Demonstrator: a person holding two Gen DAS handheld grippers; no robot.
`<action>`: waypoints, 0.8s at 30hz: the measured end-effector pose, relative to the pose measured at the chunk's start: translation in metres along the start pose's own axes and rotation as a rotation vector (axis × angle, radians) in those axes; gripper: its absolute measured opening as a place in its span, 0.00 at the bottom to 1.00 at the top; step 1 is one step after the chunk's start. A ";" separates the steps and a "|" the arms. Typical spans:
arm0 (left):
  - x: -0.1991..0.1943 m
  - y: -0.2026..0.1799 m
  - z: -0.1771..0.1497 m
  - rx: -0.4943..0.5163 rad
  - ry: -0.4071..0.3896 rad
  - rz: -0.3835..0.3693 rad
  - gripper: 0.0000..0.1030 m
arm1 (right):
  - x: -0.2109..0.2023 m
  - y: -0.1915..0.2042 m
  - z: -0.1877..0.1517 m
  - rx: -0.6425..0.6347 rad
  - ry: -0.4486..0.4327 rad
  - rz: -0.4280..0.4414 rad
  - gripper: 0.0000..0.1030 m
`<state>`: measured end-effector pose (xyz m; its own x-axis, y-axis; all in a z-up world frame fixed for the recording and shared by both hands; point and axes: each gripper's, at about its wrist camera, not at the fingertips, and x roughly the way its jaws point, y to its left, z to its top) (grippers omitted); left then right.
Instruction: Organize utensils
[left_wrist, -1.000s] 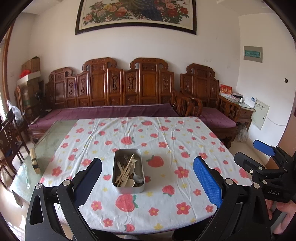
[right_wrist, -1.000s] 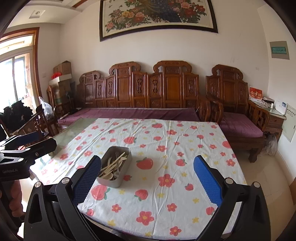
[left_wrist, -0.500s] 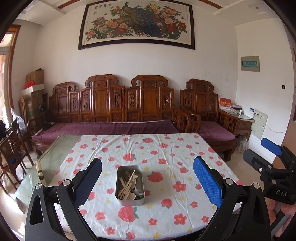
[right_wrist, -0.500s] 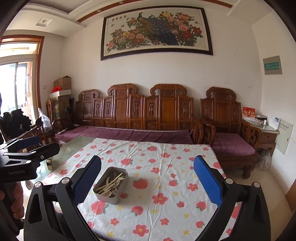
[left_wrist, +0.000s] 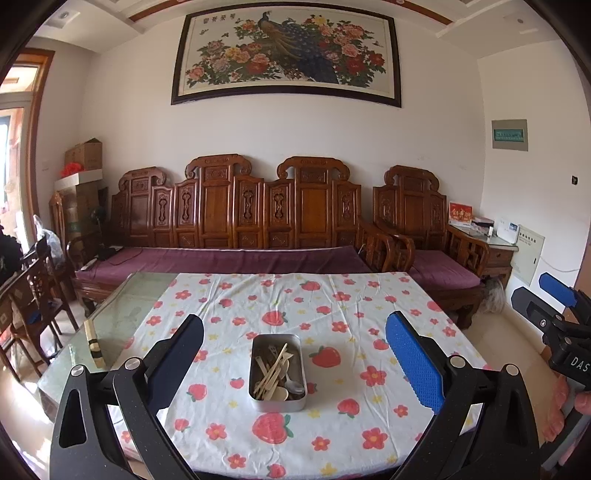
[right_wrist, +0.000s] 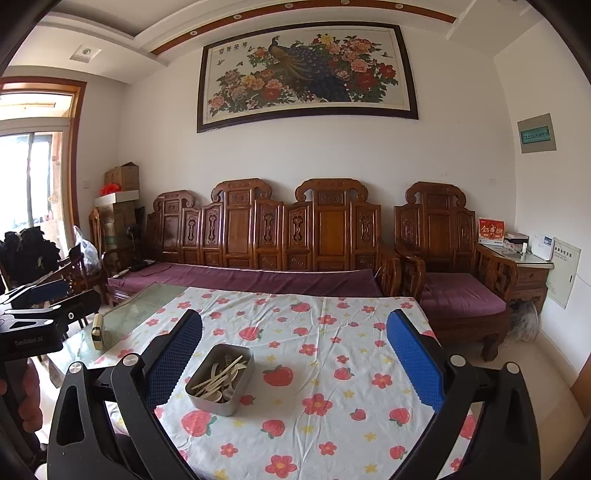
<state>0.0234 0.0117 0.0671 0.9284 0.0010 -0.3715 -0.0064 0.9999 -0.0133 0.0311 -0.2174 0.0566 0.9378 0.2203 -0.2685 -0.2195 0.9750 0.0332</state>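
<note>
Two grippers, yours: left gripper (left_wrist: 295, 365) and "DAS"-marked right gripper (right_wrist: 295, 363), jaws wide; utensil tin (left_wrist: 277, 373) on strawberry-print tablecloth (left_wrist: 351, 306).

Bright, even daylight in both views; source at the window (right_wrist: 33, 177) on the left, blown out to near white; soft glare on the glass tabletop (left_wrist: 125, 314) beside it; shadows faint and diffuse, slight one under the tin (right_wrist: 221, 380); strong fisheye barrel bending of walls and ceiling, black vignette in the corners; centre sharp, edges soft; mild colour noise, no motion blur.
</note>
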 end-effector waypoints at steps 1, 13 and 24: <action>0.000 -0.001 0.000 0.002 0.000 0.001 0.93 | 0.000 0.000 0.000 0.001 0.001 0.001 0.98; 0.000 -0.003 0.000 0.005 -0.005 0.003 0.93 | 0.005 0.001 -0.002 0.001 0.012 0.000 0.98; -0.001 -0.006 0.000 0.005 -0.015 -0.003 0.93 | 0.008 0.000 -0.007 0.002 0.016 0.000 0.98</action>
<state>0.0231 0.0061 0.0679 0.9338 -0.0020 -0.3577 -0.0014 1.0000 -0.0094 0.0365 -0.2154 0.0476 0.9334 0.2197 -0.2838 -0.2189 0.9751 0.0350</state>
